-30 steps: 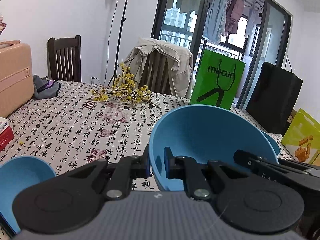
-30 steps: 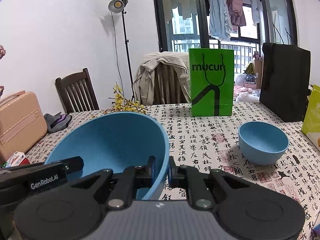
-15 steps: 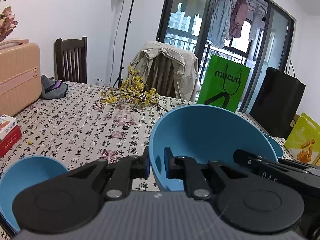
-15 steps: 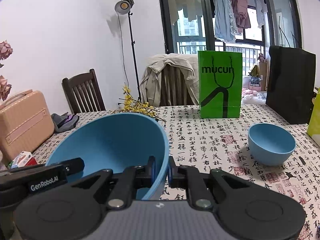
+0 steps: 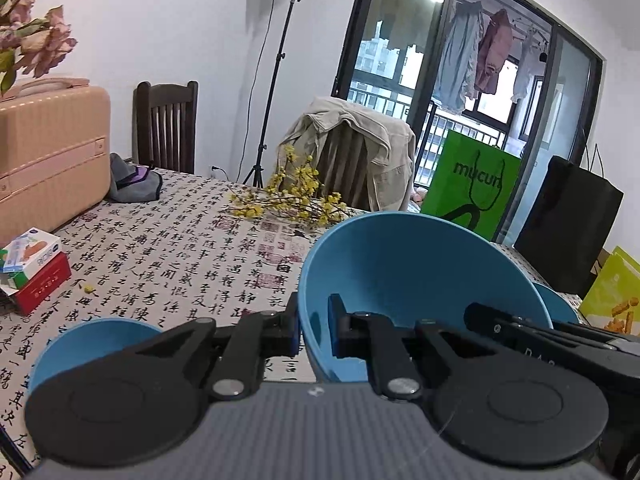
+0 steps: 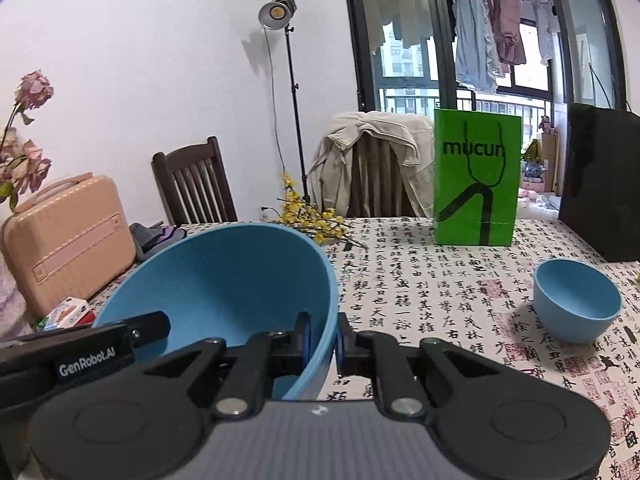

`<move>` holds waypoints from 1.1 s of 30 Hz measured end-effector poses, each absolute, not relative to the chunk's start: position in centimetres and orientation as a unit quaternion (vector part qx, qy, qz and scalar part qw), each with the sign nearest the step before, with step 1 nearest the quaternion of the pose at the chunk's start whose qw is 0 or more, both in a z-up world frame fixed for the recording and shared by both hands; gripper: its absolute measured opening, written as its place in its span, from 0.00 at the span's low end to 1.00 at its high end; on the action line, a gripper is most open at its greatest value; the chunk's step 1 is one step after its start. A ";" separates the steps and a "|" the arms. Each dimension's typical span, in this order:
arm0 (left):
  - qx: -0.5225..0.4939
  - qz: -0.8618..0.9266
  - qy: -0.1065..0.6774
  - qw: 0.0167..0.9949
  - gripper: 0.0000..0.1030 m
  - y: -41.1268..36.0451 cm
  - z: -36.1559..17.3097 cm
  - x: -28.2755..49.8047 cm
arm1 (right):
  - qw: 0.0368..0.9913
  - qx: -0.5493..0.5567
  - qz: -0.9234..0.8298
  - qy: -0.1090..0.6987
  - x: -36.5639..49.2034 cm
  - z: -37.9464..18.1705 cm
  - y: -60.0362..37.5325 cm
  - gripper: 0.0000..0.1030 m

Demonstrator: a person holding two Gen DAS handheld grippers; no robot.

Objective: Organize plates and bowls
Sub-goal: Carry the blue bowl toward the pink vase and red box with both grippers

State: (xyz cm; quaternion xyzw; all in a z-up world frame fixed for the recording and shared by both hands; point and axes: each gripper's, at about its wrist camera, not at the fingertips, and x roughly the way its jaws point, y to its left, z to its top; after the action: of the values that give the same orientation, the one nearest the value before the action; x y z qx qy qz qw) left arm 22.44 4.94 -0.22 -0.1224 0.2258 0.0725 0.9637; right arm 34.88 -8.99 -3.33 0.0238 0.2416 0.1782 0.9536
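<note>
At nine o'clock of the left wrist view a peach suitcase [image 5: 48,152] stands on the table [image 5: 192,248], with small cartons [image 5: 32,268] stacked in front of it. At seven o'clock a small blue bowl [image 5: 92,344] sits on the calligraphy-print cloth, partly hidden by the gripper body. Past twelve o'clock lie yellow flower sprigs [image 5: 296,204], with a jacket-draped chair [image 5: 352,156] behind them.

The large blue bowl [image 5: 416,276] fills the centre toward four o'clock — lifted clear of the cloth and tilted. The left gripper [image 5: 314,330] is clamped on its left rim, one finger outside the wall and one inside. The right gripper [image 5: 540,332] reaches in from four o'clock.

In the right wrist view the same large bowl [image 6: 228,280] sits from eight o'clock to centre, and the right gripper [image 6: 322,344] is pinched tight on its right rim. The left gripper [image 6: 100,344] enters at eight o'clock. At one o'clock a green paper bag [image 6: 476,176] stands upright, and at three o'clock a second small blue bowl [image 6: 576,300] rests on the table, well apart from the held one.
</note>
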 end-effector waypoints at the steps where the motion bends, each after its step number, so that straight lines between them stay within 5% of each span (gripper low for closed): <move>1: -0.123 0.073 0.226 0.964 0.12 5.2 -0.2 22.4 | 0.953 0.023 0.180 0.241 34.8 -3.3 -8.8 0.12; 33: -0.141 0.108 0.195 0.965 0.12 10.8 0.2 19.1 | 0.948 -0.006 0.223 0.225 33.4 -2.2 -2.1 0.12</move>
State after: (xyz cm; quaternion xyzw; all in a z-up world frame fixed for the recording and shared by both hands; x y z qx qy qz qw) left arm 19.15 10.83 0.21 -0.1410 0.1952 0.1077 0.9646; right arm 33.36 -2.07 -2.17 -0.0064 0.2255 0.2230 0.9484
